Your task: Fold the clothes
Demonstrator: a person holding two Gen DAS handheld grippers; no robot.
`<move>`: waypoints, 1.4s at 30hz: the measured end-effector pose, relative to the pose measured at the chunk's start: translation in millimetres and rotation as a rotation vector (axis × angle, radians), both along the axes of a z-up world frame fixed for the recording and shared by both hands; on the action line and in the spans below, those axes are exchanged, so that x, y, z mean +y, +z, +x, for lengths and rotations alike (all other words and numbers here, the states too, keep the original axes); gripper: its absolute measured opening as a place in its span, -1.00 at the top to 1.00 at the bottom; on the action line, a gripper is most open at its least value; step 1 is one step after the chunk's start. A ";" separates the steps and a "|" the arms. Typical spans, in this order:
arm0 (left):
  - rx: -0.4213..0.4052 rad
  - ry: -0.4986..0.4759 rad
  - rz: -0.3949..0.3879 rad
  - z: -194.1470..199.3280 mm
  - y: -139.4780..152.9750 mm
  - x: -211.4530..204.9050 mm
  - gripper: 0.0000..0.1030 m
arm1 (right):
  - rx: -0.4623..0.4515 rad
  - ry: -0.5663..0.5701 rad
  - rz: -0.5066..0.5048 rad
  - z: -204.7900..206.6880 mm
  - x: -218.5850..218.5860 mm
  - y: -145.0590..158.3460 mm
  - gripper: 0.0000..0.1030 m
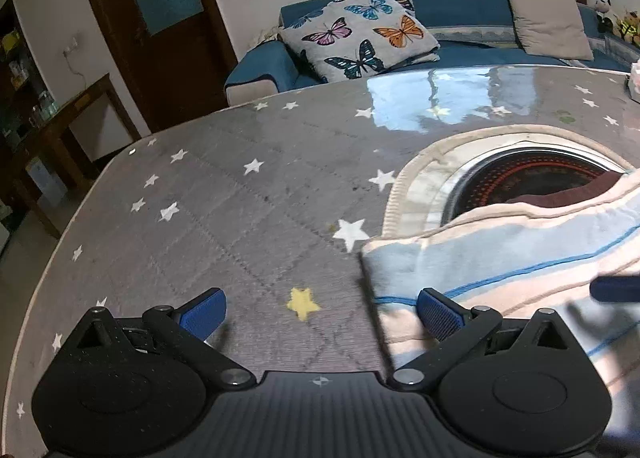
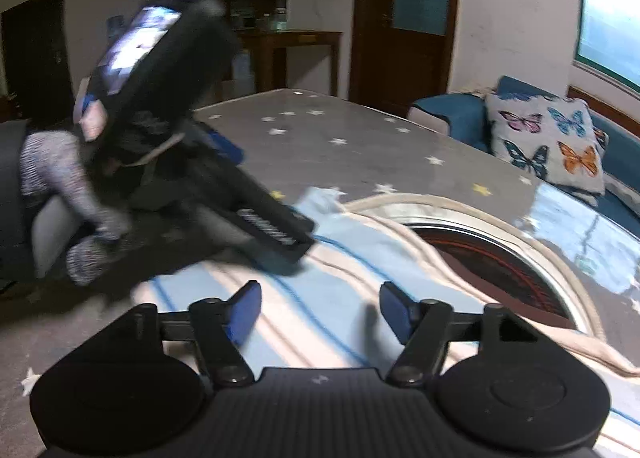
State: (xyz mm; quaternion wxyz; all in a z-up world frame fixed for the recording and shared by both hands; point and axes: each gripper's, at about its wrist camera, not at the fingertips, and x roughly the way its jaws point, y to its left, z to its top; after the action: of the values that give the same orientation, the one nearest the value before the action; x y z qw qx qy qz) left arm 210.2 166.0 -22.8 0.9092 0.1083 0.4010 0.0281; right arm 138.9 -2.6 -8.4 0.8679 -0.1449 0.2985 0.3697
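A striped garment (image 1: 500, 258) in pale blue, pink and white lies on the grey star-patterned table (image 1: 240, 197). Its left edge sits just inside my left gripper's right finger. My left gripper (image 1: 322, 316) is open, low over the cloth's left edge, with only the tablecloth between its fingers. In the right wrist view the same garment (image 2: 320, 318) spreads under my right gripper (image 2: 320, 312), which is open just above the stripes. The left gripper's body (image 2: 224, 177) shows blurred at the left, held by a hand in a patterned sleeve (image 2: 68, 185).
A round recessed hotplate (image 1: 536, 181) with a padded rim sits in the table behind the garment, partly covered by it. A blue sofa (image 1: 460, 41) with a butterfly cushion (image 1: 360, 33) stands beyond the far edge. A wooden side table (image 1: 60, 129) and a door (image 1: 160, 17) are at the left.
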 end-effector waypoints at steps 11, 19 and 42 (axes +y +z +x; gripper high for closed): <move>-0.005 0.012 -0.026 -2.4 -1.6 3.4 -1.00 | -0.031 0.071 -0.011 -31.0 18.6 -9.2 -0.33; -0.006 0.008 -0.030 -5.1 -1.2 6.7 -1.00 | -0.012 0.121 -0.016 -35.7 25.5 -14.5 -0.34; -0.046 0.042 -0.035 -10.5 5.5 6.1 -1.00 | 0.055 -0.023 0.002 -19.6 -32.9 -6.5 -0.39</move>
State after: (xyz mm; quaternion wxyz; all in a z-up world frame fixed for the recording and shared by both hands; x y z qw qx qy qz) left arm 199.7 172.1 -17.3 0.9191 0.0834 0.3828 0.0425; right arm 119.3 -35.5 -14.8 0.8637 -0.1302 0.3236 0.3638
